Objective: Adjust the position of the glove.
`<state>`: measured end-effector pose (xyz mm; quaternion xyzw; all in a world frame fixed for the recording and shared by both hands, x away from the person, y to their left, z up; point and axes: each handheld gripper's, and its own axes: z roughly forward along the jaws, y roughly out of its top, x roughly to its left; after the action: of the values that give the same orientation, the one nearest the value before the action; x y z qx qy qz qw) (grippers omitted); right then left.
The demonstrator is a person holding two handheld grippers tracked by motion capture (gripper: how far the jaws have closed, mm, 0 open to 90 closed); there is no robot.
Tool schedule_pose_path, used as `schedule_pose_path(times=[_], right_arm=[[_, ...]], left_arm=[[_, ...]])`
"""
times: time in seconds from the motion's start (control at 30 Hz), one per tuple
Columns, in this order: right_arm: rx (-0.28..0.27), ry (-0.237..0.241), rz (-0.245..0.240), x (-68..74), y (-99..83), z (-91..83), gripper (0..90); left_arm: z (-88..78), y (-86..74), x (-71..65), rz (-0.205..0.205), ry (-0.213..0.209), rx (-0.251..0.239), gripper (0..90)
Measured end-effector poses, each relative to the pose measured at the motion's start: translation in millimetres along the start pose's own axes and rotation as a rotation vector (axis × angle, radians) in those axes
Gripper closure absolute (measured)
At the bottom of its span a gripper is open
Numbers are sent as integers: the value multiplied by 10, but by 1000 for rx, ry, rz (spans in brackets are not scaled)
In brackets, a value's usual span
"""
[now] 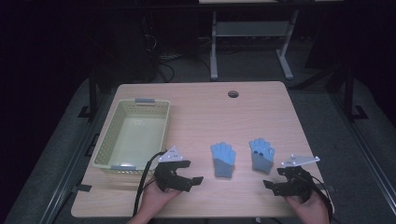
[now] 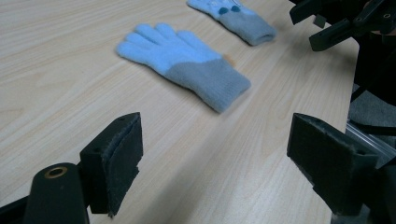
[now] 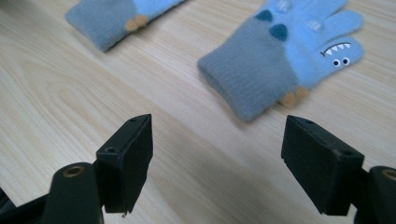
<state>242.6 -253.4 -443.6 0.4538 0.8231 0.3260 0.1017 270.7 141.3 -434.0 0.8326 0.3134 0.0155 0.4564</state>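
1. On the wooden counter [image 1: 196,100], two blue gloves lie flat side by side: left glove [image 1: 222,158], right glove [image 1: 262,154] with a monster face; no readable writing.
2. Left gripper [image 1: 188,178] and right gripper [image 1: 275,185] hover near them, jaws spread wide, empty.
3. Beside them sits a pale basket [image 1: 108,140].

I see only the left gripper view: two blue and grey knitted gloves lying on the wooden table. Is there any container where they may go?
Observer: Yes, a pale yellow plastic lattice basket stands on the table's left side, empty.
Operator: Which gripper is nearer to it?
Observer: The left gripper, jaws open, is close by its near right corner.
Operator: Has the farther glove any decoration I cannot see?
Observer: The right blue and grey knitted glove has a small face with eyes and teeth on its thumb.
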Motion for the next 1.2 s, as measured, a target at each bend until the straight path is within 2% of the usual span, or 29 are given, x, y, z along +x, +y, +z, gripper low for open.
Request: schedule_pose_path(times=[0.23, 0.43, 0.63, 0.97, 1.1, 1.2], right_arm=[[6, 17, 4, 3, 14, 7, 245], [18, 28, -7, 2, 115, -6, 243], [38, 26, -14, -60, 283, -16, 246], [94, 19, -30, -143, 705, -14, 265], [117, 19, -36, -181, 832, 36, 272], [144, 22, -30, -207, 917, 71, 288]], left_arm=[[-3, -5, 9, 6, 11, -6, 179], [-9, -22, 36, -14, 16, -16, 178], [-44, -10, 37, -8, 12, -31, 178], [-46, -6, 42, -10, 6, -35, 178], [-53, -11, 58, -18, 5, -33, 178], [-53, -9, 51, -9, 7, -40, 178]])
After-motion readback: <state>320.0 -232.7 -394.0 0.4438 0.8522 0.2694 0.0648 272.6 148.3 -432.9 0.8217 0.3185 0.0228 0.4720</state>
